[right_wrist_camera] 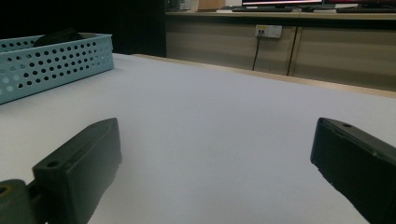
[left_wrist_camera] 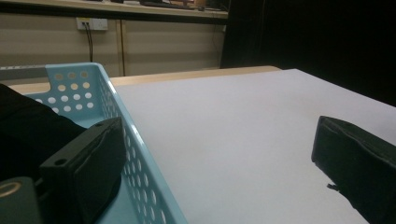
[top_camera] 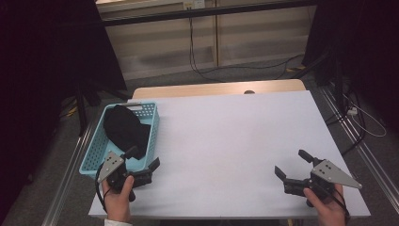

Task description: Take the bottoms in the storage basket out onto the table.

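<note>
A light blue perforated basket (top_camera: 151,123) stands at the table's left edge with a black cloth (top_camera: 123,125) bundled inside. My left gripper (top_camera: 144,157) sits at the basket's near right corner, open and holding nothing. In the left gripper view (left_wrist_camera: 217,126) one jaw hangs over the basket's inside beside the cloth (left_wrist_camera: 28,126), the other over the table, and the basket wall (left_wrist_camera: 122,119) runs between them. My right gripper (top_camera: 289,161) rests low near the front right of the table, open and empty. Its own view (right_wrist_camera: 217,126) looks across bare table toward the basket (right_wrist_camera: 46,65).
The white table top (top_camera: 235,127) spreads between the two grippers, with a wooden strip (top_camera: 216,88) along its far edge. Dark curtains flank both sides. Cables (top_camera: 197,56) run down the back wall to the floor.
</note>
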The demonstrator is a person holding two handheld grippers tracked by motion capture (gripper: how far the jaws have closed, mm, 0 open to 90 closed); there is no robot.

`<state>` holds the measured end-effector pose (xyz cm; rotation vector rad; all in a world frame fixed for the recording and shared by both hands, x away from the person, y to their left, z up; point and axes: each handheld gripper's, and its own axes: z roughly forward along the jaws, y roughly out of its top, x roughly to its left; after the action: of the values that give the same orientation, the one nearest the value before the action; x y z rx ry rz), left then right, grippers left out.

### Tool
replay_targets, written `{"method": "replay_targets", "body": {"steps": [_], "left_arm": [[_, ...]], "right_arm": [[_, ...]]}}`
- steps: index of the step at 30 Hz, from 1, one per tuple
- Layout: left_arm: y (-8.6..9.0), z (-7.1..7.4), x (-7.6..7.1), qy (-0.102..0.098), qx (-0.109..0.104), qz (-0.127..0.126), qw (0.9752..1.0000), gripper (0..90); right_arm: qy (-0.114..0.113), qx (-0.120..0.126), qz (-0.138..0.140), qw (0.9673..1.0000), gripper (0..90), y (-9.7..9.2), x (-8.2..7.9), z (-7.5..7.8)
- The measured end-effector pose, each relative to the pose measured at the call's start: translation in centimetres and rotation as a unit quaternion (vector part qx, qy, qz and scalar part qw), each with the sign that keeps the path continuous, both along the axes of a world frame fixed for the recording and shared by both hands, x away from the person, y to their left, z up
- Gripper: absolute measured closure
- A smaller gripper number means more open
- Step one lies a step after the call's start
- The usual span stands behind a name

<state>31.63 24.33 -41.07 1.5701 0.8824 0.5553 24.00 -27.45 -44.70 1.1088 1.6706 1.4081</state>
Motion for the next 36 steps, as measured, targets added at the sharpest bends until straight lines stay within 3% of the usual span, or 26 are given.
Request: {"method": "replay_targets", "body": {"steps": [6,23,28,36], "left_arm": [[-0.1,0.7,0.4,0.008,-0.004,0.005,0.9999,3.3],[0.2,3.7,2.1,0.001,0.0,0.004,1.0,3.1],[0.5,4.1,2.7,0.009,-0.001,0.007,0.9999,3.1],[0.6,4.2,3.5,0.015,0.003,0.007,0.9999,3.1]], "right_arm": [[0.002,-0.005,0.003,1.0,1.0,0.2,0.0,0.1],[-0.001,-0.003,0.015,0.9999,0.8,0.5,0.0,0.4],[-0.003,-0.014,0.02,0.9997,0.8,0.7,0.0,0.4],[0.002,-0.007,0.026,0.9996,0.9,0.9,0.0,0.5]]}}
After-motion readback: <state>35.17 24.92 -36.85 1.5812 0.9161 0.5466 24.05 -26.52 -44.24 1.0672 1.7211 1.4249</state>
